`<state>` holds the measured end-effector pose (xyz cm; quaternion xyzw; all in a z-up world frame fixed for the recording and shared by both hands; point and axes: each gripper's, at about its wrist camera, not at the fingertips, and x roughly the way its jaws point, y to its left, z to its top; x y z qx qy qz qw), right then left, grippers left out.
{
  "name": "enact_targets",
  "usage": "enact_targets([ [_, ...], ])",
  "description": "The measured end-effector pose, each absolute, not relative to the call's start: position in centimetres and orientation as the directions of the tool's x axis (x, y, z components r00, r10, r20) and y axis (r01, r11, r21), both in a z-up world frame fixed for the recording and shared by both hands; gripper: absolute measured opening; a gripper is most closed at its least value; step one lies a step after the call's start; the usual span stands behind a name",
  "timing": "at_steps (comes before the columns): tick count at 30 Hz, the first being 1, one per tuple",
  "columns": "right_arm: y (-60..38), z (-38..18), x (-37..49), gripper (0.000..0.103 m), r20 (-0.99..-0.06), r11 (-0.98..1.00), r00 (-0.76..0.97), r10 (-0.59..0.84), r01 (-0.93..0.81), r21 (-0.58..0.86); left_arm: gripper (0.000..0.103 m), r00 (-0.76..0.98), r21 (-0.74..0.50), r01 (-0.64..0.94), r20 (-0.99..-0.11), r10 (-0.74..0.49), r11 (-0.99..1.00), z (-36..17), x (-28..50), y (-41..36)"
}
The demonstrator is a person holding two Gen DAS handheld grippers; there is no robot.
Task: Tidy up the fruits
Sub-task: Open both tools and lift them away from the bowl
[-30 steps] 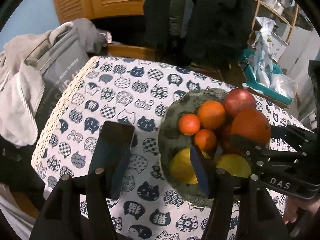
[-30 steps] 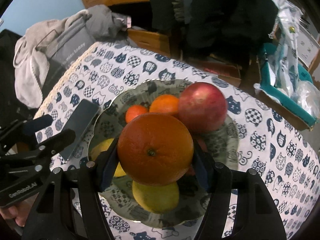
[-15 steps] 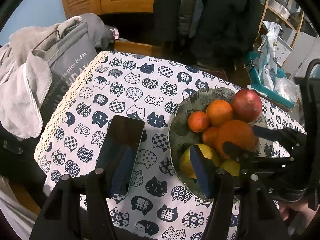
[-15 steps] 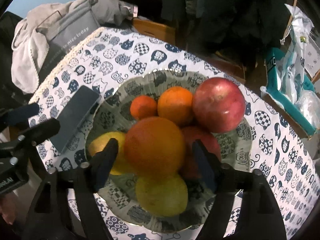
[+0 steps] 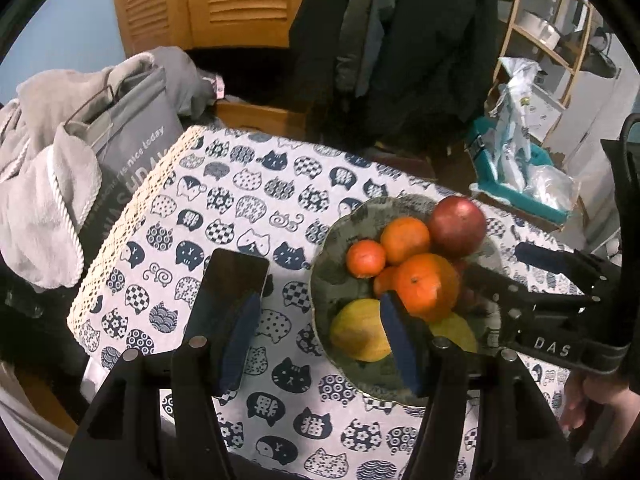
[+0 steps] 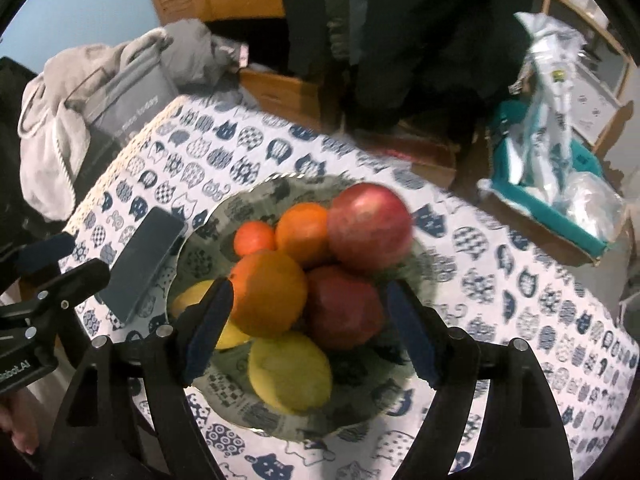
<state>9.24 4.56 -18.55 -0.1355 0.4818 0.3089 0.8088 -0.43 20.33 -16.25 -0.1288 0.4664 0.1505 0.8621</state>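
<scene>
A patterned bowl (image 6: 224, 208) on the cat-print tablecloth holds a pile of fruit: a big orange (image 6: 268, 294), two red apples (image 6: 370, 226), smaller oranges (image 6: 302, 230) and yellow lemons (image 6: 290, 372). My right gripper (image 6: 308, 332) is open and empty, just above and in front of the pile, touching nothing. In the left wrist view the bowl (image 5: 336, 224) and the big orange (image 5: 426, 286) show on the right. My left gripper (image 5: 320, 344) is open and empty over the bowl's left rim. The right gripper (image 5: 496, 276) reaches in from the right.
A dark phone (image 5: 228, 284) lies flat on the cloth left of the bowl; it also shows in the right wrist view (image 6: 140, 262). A grey bag and towels (image 5: 80, 168) sit past the table's left edge. A teal box with plastic bags (image 6: 552, 196) stands beyond the far right edge.
My right gripper opened and let go of the big orange, which now rests on the pile in the bowl. Both grippers have drawn back and up from the bowl.
</scene>
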Motion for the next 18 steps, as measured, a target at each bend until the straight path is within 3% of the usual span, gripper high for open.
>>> enact_targets([
  [18, -2.2, -8.6, 7.0, 0.085, -0.744, 0.83, 0.543, 0.39, -0.558, 0.028, 0.085, 0.676, -0.093, -0.314, -0.721, 0.154, 0.945, -8.1, -2.2, 16.6],
])
